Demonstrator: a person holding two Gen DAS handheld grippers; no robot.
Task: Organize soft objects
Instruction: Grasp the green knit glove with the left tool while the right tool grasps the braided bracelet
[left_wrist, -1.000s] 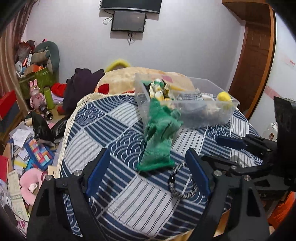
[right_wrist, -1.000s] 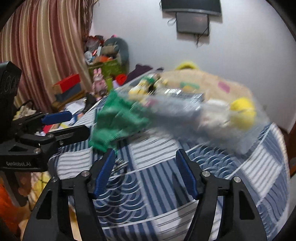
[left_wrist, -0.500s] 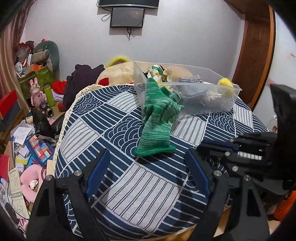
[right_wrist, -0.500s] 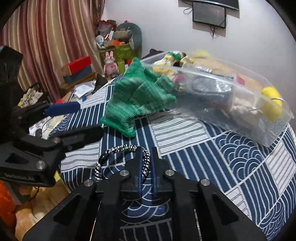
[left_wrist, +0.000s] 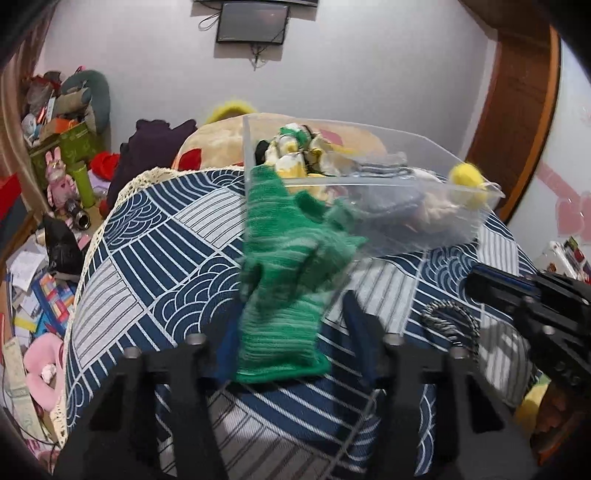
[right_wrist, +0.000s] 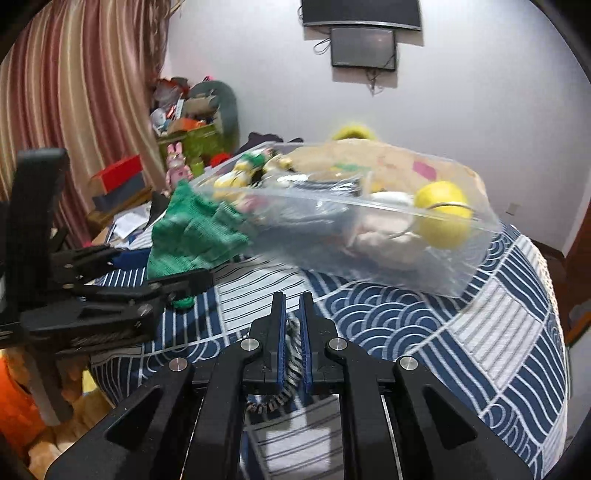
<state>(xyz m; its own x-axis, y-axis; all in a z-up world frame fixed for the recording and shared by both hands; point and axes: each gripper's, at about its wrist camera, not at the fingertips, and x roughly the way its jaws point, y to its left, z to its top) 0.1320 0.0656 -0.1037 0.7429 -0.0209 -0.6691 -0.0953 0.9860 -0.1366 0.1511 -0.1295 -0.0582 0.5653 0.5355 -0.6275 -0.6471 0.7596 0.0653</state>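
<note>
A green knit glove (left_wrist: 284, 280) lies on the blue patterned table cover (left_wrist: 155, 258), leaning on a clear plastic bin (left_wrist: 424, 218) that holds soft toys and a yellow ball (left_wrist: 466, 176). My left gripper (left_wrist: 291, 332) is open, its fingers on either side of the glove's cuff. My right gripper (right_wrist: 291, 314) is shut on a black-and-white braided hair tie (right_wrist: 290, 354), held above the cover in front of the bin (right_wrist: 369, 236). The glove (right_wrist: 192, 236) and left gripper (right_wrist: 122, 288) also show in the right wrist view. The hair tie (left_wrist: 452, 321) shows at the right of the left wrist view.
A beige cushion (left_wrist: 229, 144) and dark clothing (left_wrist: 155, 147) lie behind the bin. The floor at the left holds papers, boxes, a pink rabbit toy (left_wrist: 59, 177) and a green bottle (left_wrist: 83, 182). A wooden door (left_wrist: 517, 110) is at the right.
My left gripper has moved forward so that its fingers flank the glove's cuff. My right gripper, shut on the hair tie, has lifted it off the cover and moved toward the bin.
</note>
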